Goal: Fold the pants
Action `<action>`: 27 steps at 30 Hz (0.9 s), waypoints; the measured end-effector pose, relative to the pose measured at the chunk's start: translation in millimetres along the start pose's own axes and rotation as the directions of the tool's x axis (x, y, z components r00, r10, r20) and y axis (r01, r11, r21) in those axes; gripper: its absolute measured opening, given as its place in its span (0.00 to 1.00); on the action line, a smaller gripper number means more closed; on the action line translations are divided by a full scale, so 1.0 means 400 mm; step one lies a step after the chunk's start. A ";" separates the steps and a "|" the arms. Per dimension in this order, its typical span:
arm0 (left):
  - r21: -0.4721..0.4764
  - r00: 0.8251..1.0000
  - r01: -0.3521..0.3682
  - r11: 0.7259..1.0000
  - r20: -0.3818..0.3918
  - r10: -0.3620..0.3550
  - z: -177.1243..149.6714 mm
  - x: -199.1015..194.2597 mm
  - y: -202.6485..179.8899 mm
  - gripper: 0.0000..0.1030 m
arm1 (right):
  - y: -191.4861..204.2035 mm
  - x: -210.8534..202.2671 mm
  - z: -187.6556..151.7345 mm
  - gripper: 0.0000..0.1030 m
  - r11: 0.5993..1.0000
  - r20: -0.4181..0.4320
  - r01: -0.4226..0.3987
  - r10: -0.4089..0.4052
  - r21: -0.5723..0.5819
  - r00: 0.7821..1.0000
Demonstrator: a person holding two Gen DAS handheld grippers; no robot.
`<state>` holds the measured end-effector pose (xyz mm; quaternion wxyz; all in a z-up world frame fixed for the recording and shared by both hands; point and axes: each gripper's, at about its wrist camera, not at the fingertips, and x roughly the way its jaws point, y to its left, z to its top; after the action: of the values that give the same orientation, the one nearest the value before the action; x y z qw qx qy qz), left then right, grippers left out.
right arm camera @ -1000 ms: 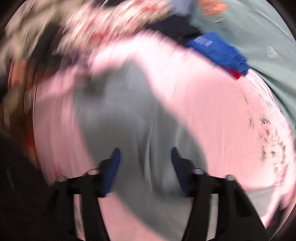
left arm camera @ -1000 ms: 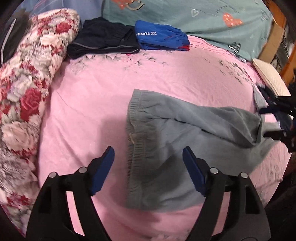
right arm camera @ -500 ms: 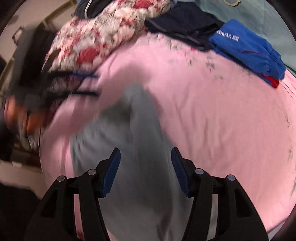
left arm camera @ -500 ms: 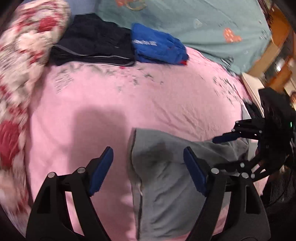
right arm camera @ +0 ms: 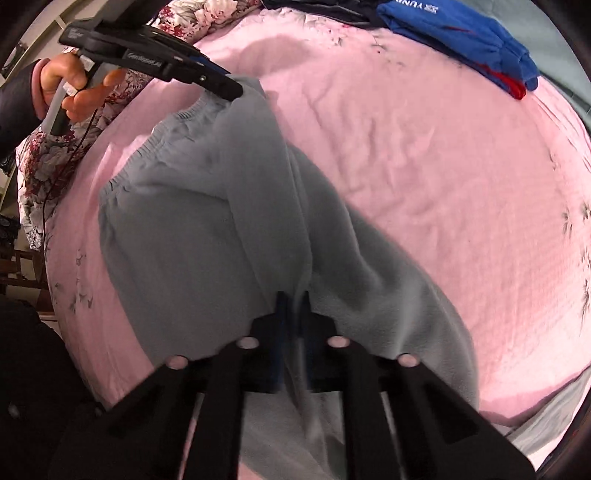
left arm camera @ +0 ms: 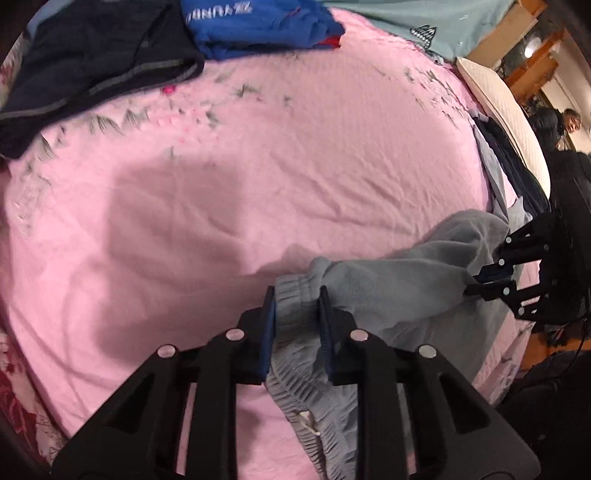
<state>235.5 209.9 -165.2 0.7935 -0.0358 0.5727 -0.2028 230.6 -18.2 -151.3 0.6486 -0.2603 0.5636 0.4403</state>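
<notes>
Grey pants (right arm camera: 207, 221) lie on the pink bed sheet (left arm camera: 295, 147), partly raised by two grips. The left hand-held gripper (left arm camera: 297, 295) has its jaws closing around the bunched elastic waistband (left arm camera: 295, 299), with fabric filling the narrow gap between the blue pads. The right hand-held gripper (right arm camera: 293, 299) is pinched almost fully together on a thin ridge of cloth further down the garment, at what appears to be the leg region. In the right wrist view the person's hand (right arm camera: 62, 86) is seen gripping the left tool's handle, whose tip meets the waistband corner.

Risks, as judged from this arrangement:
(a) The right grip holds only a slender pleat; if it has caught a single layer, lifting would separate the layers and the fold would come out skewed.
(b) The waistband is gathered and thick, so the closing left jaws may seize it unevenly and let part slip out under tension.
(c) Pulling the two ends apart too hard could drag the pink sheet into wrinkles or tug cloth from either grip.
(d) A folded blue garment (left arm camera: 255, 26) and a dark garment (left arm camera: 92, 62) lie well apart at the far side of the bed; a wide swing could disturb them.
</notes>
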 end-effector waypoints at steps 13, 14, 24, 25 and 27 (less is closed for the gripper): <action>0.191 0.981 -0.149 0.970 0.151 0.121 -0.333 -0.215 -0.179 0.34 | 0.219 -0.065 -0.152 0.03 0.975 0.025 -0.031 0.038 -0.220 0.999; 0.177 0.982 -0.173 0.969 0.105 0.156 -0.368 -0.181 -0.175 0.39 | 0.225 -0.035 -0.167 0.03 0.976 -0.002 -0.043 0.044 -0.213 0.999; -0.249 0.951 -0.180 0.952 0.205 0.233 -0.464 -0.205 -0.109 0.94 | 0.299 -0.064 -0.022 0.37 0.996 0.199 -0.030 0.048 -0.088 0.979; -0.287 0.946 -0.181 0.941 0.210 0.247 -0.464 -0.205 -0.102 0.94 | 0.319 -0.064 0.003 0.55 0.996 0.236 -0.031 0.051 -0.089 0.970; -0.338 0.936 -0.191 0.922 0.220 0.275 -0.471 -0.210 -0.096 0.94 | 0.363 -0.052 0.054 0.56 0.991 0.302 -0.024 0.063 -0.130 0.951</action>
<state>28.8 238.2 -143.2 0.8653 -0.1180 0.4871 -0.0068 116.2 63.2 -103.5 0.7003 -0.2166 0.4336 0.5240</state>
